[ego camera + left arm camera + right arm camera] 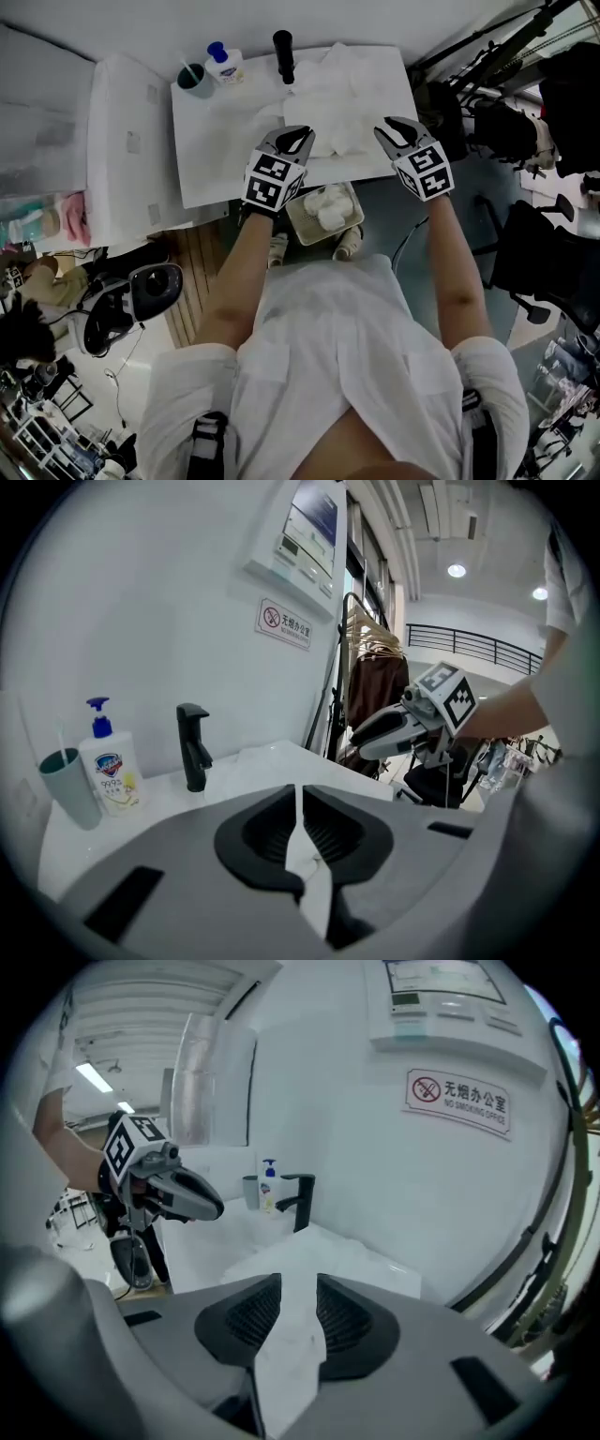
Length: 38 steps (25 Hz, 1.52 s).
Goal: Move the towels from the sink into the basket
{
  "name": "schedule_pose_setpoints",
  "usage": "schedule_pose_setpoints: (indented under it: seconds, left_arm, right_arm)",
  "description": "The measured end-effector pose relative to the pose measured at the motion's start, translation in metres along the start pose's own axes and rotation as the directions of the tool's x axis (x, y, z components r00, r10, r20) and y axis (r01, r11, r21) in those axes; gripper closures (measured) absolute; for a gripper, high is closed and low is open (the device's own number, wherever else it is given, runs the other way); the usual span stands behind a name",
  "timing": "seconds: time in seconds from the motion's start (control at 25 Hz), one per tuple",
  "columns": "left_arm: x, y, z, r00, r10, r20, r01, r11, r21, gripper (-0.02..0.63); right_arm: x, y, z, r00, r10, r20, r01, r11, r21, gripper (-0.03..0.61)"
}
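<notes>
Left gripper (296, 137) closed, right gripper (388, 127) narrowly parted; basket (298, 225) of towels (328, 205) only in head view.

A sign (458, 1099) hangs on the wall over the tabletop's (216, 159) back edge, toward the right corner. It shows a red crossed-out cigarette, the characters 无烟办公室 and, under them, NO SMOKING OFFICE. A pump bottle (111, 771) stands at the tabletop's back left corner. Its label bears a blue-and-red shield badge whose brand word is too small to read, with figures below it that look like 99.9. A panel (441, 997) higher on the wall carries print too fine to read. The cube (274, 180) on the left claw (298, 134) and the cube (427, 172) on the right claw (394, 127) bear black-and-white square markers without letters.
</notes>
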<state>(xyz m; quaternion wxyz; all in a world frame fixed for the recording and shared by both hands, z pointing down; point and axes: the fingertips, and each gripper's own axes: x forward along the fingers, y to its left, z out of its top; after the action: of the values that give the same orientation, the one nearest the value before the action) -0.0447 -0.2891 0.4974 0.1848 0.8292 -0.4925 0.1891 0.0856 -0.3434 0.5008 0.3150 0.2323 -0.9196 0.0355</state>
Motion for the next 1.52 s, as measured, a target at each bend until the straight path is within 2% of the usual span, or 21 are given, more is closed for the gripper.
schedule_pose_setpoints:
  seconds: [0.16,0.32,0.48,0.68,0.8,0.96,1.08,1.2,1.24,1.32,1.36,1.52]
  left_arm:
    - [0.023,-0.002,-0.015,0.999,0.015,-0.049,-0.016,1.0,-0.012,0.584]
    - [0.043,-0.006,-0.039,0.993,0.011,-0.115,-0.015,0.999,-0.036,0.569]
    - [0.061,-0.007,-0.062,0.979,0.015,-0.205,-0.02,1.0,-0.02,0.45]
    - [0.082,-0.001,-0.086,0.945,0.041,-0.324,-0.045,0.999,-0.004,0.375]
    - [0.095,0.007,-0.096,0.921,0.057,-0.385,-0.06,0.998,0.005,0.345]
    - [0.109,0.019,-0.109,0.887,0.094,-0.452,-0.086,0.996,0.038,0.299]
    - [0.12,0.026,-0.112,0.874,0.12,-0.47,-0.109,0.993,0.051,0.284]
    - [0.129,0.027,-0.107,0.872,0.133,-0.471,-0.12,0.991,0.058,0.287]
    - [0.13,0.027,-0.106,0.87,0.136,-0.473,-0.118,0.991,0.067,0.328]
    - [0.129,0.03,-0.104,0.866,0.144,-0.479,-0.118,0.989,0.085,0.502]
    - [0.127,0.033,-0.105,0.863,0.146,-0.483,-0.119,0.989,0.088,0.546]
    - [0.109,0.046,-0.107,0.855,0.159,-0.494,-0.148,0.987,0.062,0.561]
  right_arm:
    - [0.027,-0.005,-0.01,0.995,0.072,-0.061,-0.078,0.993,-0.09,0.433]
    - [0.051,-0.008,-0.021,0.984,0.118,-0.134,-0.143,0.971,-0.193,0.414]
    - [0.069,-0.017,-0.033,0.97,0.106,-0.221,-0.168,0.945,-0.281,0.405]
    - [0.088,-0.021,-0.043,0.956,0.085,-0.282,-0.185,0.919,-0.348,0.373]
    - [0.095,-0.025,-0.046,0.952,0.072,-0.296,-0.18,0.917,-0.357,0.371]
    - [0.096,-0.03,-0.051,0.951,0.065,-0.303,-0.164,0.935,-0.313,0.368]
    - [0.094,-0.033,-0.053,0.953,0.064,-0.295,-0.151,0.948,-0.281,0.368]
    - [0.091,-0.036,-0.054,0.954,0.062,-0.292,-0.145,0.951,-0.272,0.368]
    - [0.091,-0.037,-0.054,0.954,0.061,-0.292,-0.143,0.953,-0.268,0.368]
    - [0.089,-0.038,-0.054,0.955,0.059,-0.289,-0.139,0.955,-0.263,0.368]
    - [0.089,-0.039,-0.054,0.957,0.059,-0.285,-0.137,0.956,-0.261,0.368]
    - [0.085,-0.038,-0.05,0.961,0.061,-0.271,-0.131,0.959,-0.251,0.368]
